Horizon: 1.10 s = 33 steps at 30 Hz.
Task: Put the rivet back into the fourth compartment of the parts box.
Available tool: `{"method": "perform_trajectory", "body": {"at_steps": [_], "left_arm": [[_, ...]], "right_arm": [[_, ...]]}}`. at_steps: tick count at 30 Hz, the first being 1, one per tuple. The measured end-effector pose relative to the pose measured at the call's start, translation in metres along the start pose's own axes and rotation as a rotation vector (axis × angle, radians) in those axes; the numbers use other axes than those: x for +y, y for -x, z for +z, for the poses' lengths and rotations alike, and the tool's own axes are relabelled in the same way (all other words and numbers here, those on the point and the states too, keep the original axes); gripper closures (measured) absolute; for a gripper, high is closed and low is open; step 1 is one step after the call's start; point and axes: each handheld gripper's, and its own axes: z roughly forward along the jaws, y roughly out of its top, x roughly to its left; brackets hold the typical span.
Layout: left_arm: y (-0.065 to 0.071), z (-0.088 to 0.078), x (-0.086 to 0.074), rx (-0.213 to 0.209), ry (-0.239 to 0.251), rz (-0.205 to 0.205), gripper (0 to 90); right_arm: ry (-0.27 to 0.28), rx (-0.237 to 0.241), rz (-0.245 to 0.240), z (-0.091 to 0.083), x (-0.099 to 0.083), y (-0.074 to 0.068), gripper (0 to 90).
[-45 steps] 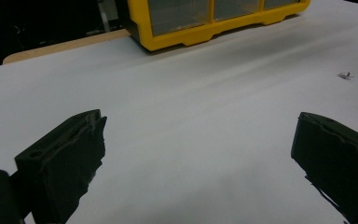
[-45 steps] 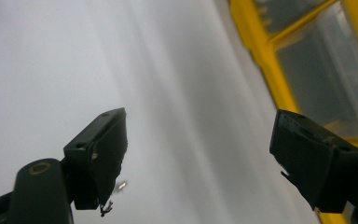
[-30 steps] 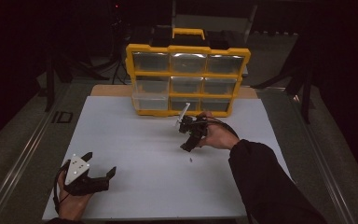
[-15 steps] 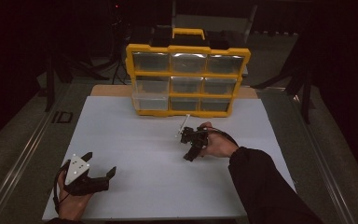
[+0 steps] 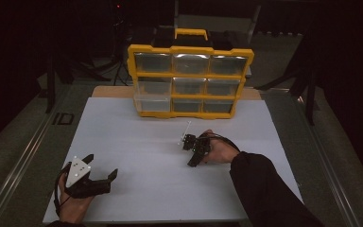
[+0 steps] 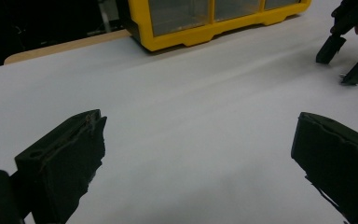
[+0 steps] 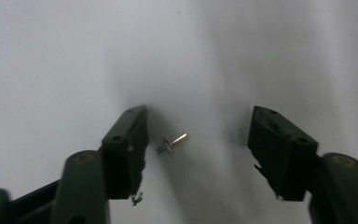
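spanning a dark room, white tabletop (image 5: 160, 156)

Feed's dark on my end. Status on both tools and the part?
Right tool down at the sheet, jaws just closing, not yet pinching. Small bolt lies between them, nearer one pad. Left tool open, idle, holding nothing. Nothing in the way.

A white-topped bench (image 5: 137, 142) stands on a grey floor (image 5: 23, 142) in a dark room, black stands (image 5: 52, 75) behind it.
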Motion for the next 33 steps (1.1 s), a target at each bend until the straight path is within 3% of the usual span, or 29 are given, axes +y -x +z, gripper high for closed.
{"method": "perform_trajectory", "body": {"at_steps": [3,7,13,15,16,33], "left_arm": [[0.0001,0.0001,0.0000,0.000,-0.001,0.000,3.2],[0.0000,0.0001,-0.0001,0.001,-0.001,0.000,3.2],[0.0003,0.0003,0.0000,0.000,-0.005,0.004,3.2],[0.0003,0.0003,0.0000,0.000,-0.005,0.004,3.2],[0.0000,0.0002,-0.0001,0.001,-0.003,0.001,3.2],[-0.0002,0.0003,-0.0001,0.001,-0.005,0.002,3.2]], "right_arm": [[0.000,0.015,0.009,-0.0015,-0.0005,0.0013,48.6],[-0.024,0.019,-0.021,-0.0038,-0.0020,-0.0021,62.9],[-0.047,0.022,-0.058,-0.0044,-0.0010,-0.0060,76.7],[-0.053,0.019,-0.061,-0.0044,-0.0004,-0.0062,76.7],[-0.061,0.015,-0.058,-0.0045,0.0004,-0.0062,82.2],[-0.044,0.024,-0.042,-0.0103,-0.0005,-0.0024,82.9]]}}
